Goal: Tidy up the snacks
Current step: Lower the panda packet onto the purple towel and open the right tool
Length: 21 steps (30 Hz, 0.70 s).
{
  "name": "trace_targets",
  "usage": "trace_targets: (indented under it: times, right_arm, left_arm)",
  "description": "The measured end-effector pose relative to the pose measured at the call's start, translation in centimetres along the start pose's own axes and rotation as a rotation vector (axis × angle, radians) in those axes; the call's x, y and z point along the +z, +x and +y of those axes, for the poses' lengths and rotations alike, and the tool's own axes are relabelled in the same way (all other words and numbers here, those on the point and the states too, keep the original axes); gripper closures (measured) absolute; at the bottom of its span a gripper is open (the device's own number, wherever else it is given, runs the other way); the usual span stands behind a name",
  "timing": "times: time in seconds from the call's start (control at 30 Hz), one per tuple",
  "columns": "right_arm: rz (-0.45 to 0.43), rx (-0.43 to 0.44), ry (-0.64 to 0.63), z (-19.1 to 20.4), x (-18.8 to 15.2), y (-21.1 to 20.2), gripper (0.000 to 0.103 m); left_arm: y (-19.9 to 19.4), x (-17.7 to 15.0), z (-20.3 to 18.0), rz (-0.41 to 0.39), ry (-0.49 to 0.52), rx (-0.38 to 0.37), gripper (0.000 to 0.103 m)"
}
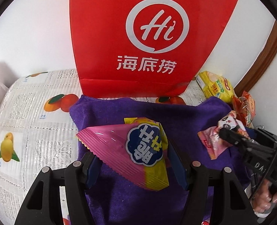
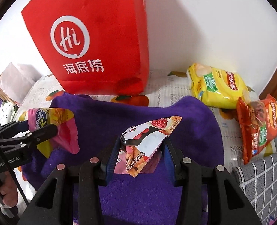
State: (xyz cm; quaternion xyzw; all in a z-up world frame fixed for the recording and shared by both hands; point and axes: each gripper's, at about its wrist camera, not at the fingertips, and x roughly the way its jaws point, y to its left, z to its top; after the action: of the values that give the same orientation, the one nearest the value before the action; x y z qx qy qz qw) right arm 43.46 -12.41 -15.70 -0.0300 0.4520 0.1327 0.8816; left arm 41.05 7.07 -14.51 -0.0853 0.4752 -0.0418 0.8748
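Observation:
My left gripper (image 1: 133, 161) is shut on a pink and yellow snack packet (image 1: 138, 150), held tilted just above the purple towel (image 1: 110, 116). From the right wrist view the same packet (image 2: 63, 129) and the left gripper (image 2: 42, 129) show at the left. My right gripper (image 2: 140, 153) is shut on a white and pink panda snack packet (image 2: 144, 142), also over the towel (image 2: 185, 123); in the left wrist view that packet (image 1: 219, 136) sits at the right in the right gripper (image 1: 230, 136). A tall red paper bag (image 1: 147, 37) (image 2: 97, 46) stands upright behind the towel.
A yellow chip bag (image 2: 217, 88) and an orange chip bag (image 2: 258, 125) lie at the right on the fruit-print tablecloth (image 1: 25, 112). A grey checked cloth (image 2: 266, 180) sits at the right front. A white wall rises behind, with a wooden frame (image 1: 264, 60) at the right.

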Motion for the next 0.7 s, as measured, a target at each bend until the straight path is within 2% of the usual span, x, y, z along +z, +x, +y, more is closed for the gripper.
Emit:
trace_targets:
  times: [0.17, 0.23, 0.3, 0.37, 0.57, 0.7]
  right_arm:
    - [-0.007, 0.006, -0.011, 0.3, -0.1, 0.3, 0.057]
    - [0.004, 0.003, -0.023, 0.4, -0.1, 0.5, 0.054]
    - [0.021, -0.001, -0.03, 0.4, -0.2, 0.6, 0.045]
    - [0.036, -0.013, -0.034, 0.3, -0.2, 0.6, 0.04]
    - [0.05, -0.027, -0.028, -0.3, 0.0, -0.5, 0.034]
    - [0.016, -0.019, -0.015, -0.3, 0.2, -2.0, 0.032]
  left_arm:
    - [0.3, 0.1, 0.5, -0.007, -0.021, 0.002, 0.039]
    - [0.5, 0.1, 0.5, 0.0, -0.025, 0.006, 0.039]
    - [0.7, 0.0, 0.6, 0.005, -0.024, 0.007, 0.039]
    - [0.9, 0.0, 0.4, 0.007, -0.02, 0.011, 0.038]
    - [1.4, 0.0, 0.5, 0.029, -0.024, 0.005, 0.038]
    - [1.5, 0.0, 0.4, 0.044, -0.023, -0.009, 0.037]
